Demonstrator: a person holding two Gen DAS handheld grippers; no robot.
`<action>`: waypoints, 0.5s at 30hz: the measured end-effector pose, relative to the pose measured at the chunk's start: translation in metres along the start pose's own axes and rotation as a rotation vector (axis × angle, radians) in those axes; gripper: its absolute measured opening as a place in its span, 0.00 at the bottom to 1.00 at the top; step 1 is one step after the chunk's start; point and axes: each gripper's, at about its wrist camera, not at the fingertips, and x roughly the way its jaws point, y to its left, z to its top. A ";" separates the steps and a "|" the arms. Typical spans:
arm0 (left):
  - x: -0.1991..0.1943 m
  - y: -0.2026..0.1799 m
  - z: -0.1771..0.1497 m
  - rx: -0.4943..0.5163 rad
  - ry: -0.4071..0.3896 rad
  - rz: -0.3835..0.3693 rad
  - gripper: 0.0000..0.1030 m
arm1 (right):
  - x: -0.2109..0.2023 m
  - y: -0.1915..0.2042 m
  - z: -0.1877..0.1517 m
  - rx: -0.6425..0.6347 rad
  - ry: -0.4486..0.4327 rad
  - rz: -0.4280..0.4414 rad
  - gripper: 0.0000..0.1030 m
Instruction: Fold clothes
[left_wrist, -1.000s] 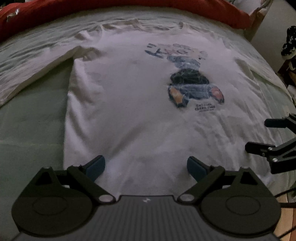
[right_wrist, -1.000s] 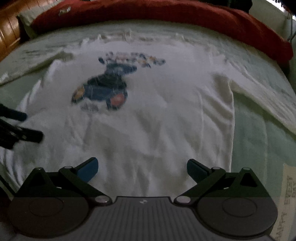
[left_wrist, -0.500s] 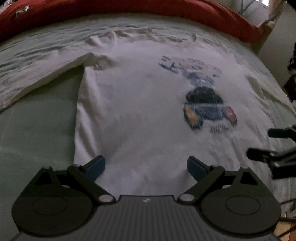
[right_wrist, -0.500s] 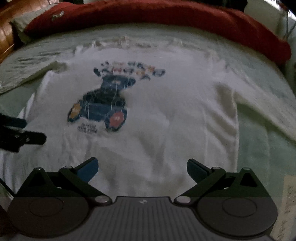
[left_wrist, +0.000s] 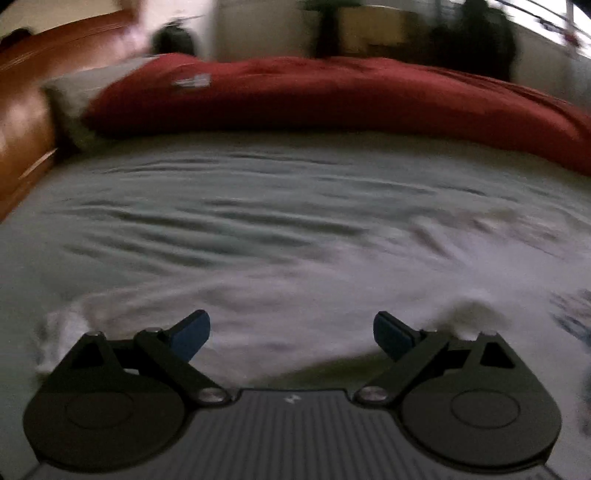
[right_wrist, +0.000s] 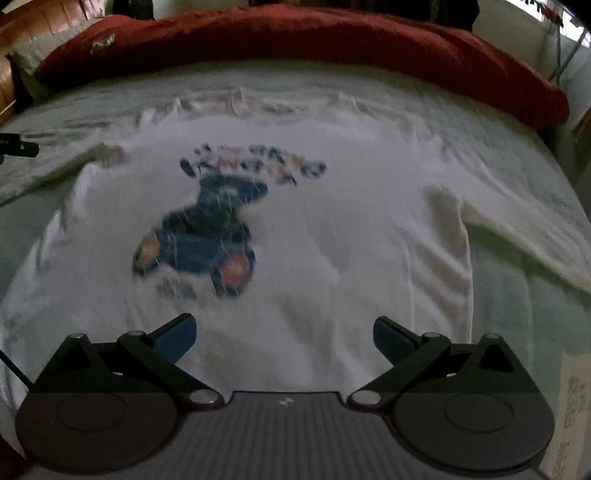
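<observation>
A: Where's the sweatshirt (right_wrist: 295, 229)?

B: Spread flat, print side up, on the bed (right_wrist: 524, 177), its collar toward the red duvet (right_wrist: 332, 33) and its hem toward the right gripper (right_wrist: 282, 334). One sleeve (right_wrist: 535, 240) runs out to the right of the printed bear (right_wrist: 207, 229); the other sleeve (left_wrist: 177, 295) runs out on the far side of the print.

A: How will it handle?

B: I'd judge it soft and limp, light enough for one pinch, but it will sag and drag on the sheet. Best taken at an edge: a cuff, a shoulder seam or a hem corner, not mid-cloth.

A: And the grippers?

B: The right gripper hovers over the hem, blue fingers (right_wrist: 173, 338) spread wide, holding nothing. The left gripper (left_wrist: 291, 334) sits over the sleeve left of the print, its fingers spread too, cloth beneath and around them. That view is badly blurred, so whether they touch the fabric I cannot tell.

A: Risk?

B: Pinching the sheet along with the sleeve.
</observation>
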 end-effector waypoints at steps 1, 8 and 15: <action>0.011 0.011 0.001 -0.013 0.007 0.017 0.92 | -0.001 0.003 0.005 -0.005 -0.012 -0.004 1.00; 0.043 0.069 -0.039 -0.169 0.156 -0.007 0.93 | 0.002 0.033 0.032 -0.043 -0.045 0.013 1.00; 0.022 0.097 -0.034 -0.196 0.148 -0.017 0.93 | 0.011 0.067 0.060 -0.092 -0.053 0.030 1.00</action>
